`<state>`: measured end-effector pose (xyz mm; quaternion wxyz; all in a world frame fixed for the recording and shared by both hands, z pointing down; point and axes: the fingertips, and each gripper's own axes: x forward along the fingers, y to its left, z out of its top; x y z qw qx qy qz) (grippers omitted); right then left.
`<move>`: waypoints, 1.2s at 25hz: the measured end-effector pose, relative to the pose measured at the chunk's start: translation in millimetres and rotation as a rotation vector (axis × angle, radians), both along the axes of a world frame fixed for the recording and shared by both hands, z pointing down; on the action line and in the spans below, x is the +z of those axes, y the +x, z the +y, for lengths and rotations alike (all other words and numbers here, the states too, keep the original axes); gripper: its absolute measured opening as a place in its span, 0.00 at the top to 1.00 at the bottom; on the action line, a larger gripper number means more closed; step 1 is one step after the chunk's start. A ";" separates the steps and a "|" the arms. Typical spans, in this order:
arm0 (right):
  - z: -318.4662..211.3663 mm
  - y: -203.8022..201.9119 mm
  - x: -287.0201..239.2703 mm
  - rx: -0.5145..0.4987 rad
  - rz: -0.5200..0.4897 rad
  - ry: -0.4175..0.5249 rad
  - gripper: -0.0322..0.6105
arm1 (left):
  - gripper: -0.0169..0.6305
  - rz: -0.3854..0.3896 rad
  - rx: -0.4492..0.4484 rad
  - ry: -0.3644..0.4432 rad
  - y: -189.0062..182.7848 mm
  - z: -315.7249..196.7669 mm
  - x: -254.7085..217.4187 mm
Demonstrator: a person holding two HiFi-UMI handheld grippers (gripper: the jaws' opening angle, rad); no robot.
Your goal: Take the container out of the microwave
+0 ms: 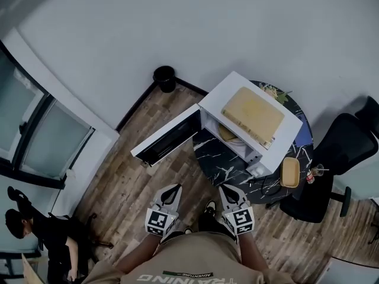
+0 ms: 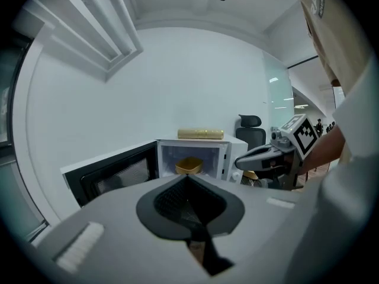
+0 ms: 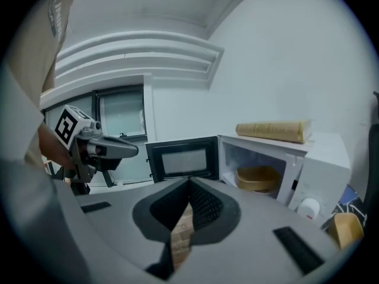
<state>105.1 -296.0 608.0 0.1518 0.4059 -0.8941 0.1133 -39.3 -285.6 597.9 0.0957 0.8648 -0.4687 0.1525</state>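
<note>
Left claw [image 1: 172, 189]: closed, empty.
Right claw [image 1: 228, 189]: closed, empty.
Tan shallow container [image 1: 227, 134]: inside open white microwave [image 1: 278, 135], 12 o'clock of right claw, well apart.

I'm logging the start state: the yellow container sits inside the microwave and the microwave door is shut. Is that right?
Not quite. The container does sit inside the microwave, but the door is swung wide open, not shut. The right gripper view shows this plainly, and the head view agrees.
</note>
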 end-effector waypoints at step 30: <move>-150.5 -11.3 21.7 0.146 0.188 -0.063 0.94 | 0.96 0.066 0.208 -0.028 1.8 -140.2 5.0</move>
